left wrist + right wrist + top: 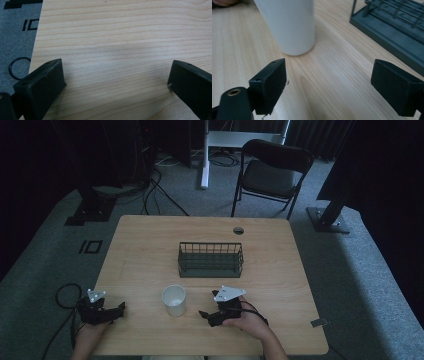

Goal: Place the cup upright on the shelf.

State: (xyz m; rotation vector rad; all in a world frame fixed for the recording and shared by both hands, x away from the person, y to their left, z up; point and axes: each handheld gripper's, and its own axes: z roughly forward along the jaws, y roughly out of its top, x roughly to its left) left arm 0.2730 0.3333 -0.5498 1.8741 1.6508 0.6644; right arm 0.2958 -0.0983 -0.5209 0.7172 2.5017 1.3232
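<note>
Cup [174, 300] stands on tabletop [150, 250], near edge, between my tongs. Right tongs [204, 314] wide open, empty, aimed at cup for grab. Left tongs [121, 307] open, empty, waiting.

the high view looks forward and down over the whole table [150, 250] from the person's side, while each gripper view sits low and close above the wood, the right one sharing the white cup [289, 25] and wire basket [392, 27] with it.

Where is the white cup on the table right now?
In the high view the white cup stands upright near the table's front edge, between the two hand-held grippers and in front of the wire basket.
</note>
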